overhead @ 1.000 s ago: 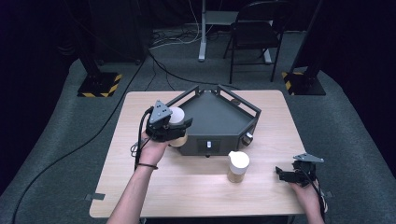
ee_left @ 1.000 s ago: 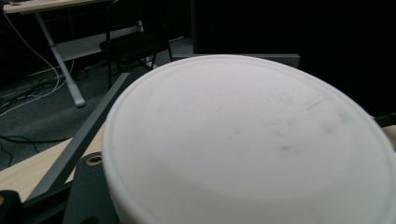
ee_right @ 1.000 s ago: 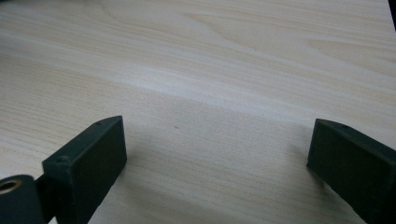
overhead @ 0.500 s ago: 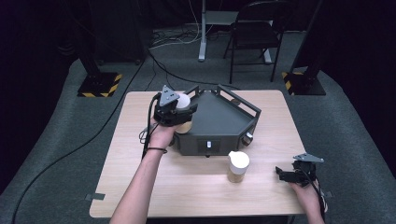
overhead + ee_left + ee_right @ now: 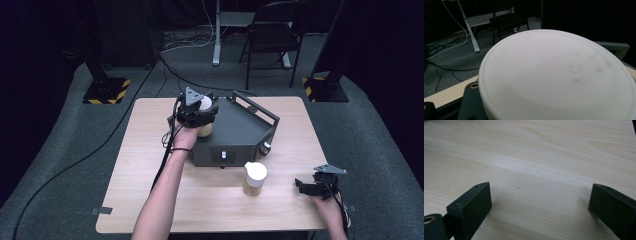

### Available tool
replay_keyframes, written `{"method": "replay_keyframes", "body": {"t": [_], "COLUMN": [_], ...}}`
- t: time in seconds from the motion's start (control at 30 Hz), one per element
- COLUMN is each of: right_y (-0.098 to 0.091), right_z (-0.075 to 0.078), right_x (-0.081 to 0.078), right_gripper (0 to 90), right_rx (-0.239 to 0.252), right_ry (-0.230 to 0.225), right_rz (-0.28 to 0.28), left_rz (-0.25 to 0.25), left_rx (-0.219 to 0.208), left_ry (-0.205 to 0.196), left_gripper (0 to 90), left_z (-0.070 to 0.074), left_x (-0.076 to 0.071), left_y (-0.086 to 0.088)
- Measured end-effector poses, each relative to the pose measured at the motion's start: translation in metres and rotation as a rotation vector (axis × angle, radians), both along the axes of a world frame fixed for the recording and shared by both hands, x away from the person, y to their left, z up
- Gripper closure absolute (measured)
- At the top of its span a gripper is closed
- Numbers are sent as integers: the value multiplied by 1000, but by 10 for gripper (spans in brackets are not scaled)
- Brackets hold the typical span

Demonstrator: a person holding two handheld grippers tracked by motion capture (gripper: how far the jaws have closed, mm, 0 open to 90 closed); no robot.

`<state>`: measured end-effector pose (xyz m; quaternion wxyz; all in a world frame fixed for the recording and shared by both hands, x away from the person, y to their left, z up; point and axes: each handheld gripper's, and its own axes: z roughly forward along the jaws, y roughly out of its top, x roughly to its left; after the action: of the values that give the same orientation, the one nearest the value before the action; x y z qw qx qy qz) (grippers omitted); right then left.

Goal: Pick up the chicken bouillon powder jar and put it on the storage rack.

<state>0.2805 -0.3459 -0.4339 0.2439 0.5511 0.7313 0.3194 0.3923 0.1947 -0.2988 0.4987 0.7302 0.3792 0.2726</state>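
Observation:
My left gripper (image 5: 199, 116) is shut on a tan container with a white lid (image 5: 205, 104), held over the left part of a dark grey box-shaped device (image 5: 235, 132). In the left gripper view the white lid (image 5: 554, 75) sits close up and hides the jaws. A second tan container with a white lid (image 5: 255, 178) stands on the table in front of the device. My right gripper (image 5: 301, 185) rests low at the table's right front, open; its view shows the jaws (image 5: 540, 195) wide apart over bare wood, nothing between them.
The device has a raised rail (image 5: 255, 107) along its far edge and a knob (image 5: 265, 146) on its front right. The wooden table (image 5: 150, 165) has bare room at left and front. A folding chair (image 5: 272, 35) and stand bases are on the floor beyond.
My left hand has carried the container rightward and away from the person, from beside the device's left edge to above its top. The right gripper has stayed put.

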Motion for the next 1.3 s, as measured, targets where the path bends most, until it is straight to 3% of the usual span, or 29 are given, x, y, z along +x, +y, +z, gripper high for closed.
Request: {"method": "replay_keyframes", "body": {"t": [0.13, 0.3, 0.57, 0.73, 0.8, 0.9, 1.1, 1.3], "right_y": [0, 0, 0, 0, 0, 0, 0, 0], "right_z": [0, 0, 0, 0, 0, 0, 0, 0], "right_x": [0, 0, 0, 0, 0, 0, 0, 0], "right_gripper": [34, 33, 32, 32, 32, 32, 32, 32], "right_rx": [0, 0, 0, 0, 0, -1, -1, 0], "right_ry": [0, 1, 1, 1, 1, 1, 1, 1], "right_rz": [1, 0, 2, 2, 2, 2, 2, 2], "left_rz": [-7, -18, -7, -9, -7, -15, 2, -11], "left_rx": [7, 28, 15, 7, 37, 20, -12, -55], "left_ry": [33, 48, 85, 95, 101, 115, 84, 58], "left_gripper": [357, 356, 352, 238, 191, 127, 94, 84], "left_z": [0, -1, 2, 8, 14, 18, 17, 7], "left_x": [5, 9, 12, 8, 4, -3, -29, -55], "left_y": [-1, -5, -1, 3, 4, 15, 40, 64]}}
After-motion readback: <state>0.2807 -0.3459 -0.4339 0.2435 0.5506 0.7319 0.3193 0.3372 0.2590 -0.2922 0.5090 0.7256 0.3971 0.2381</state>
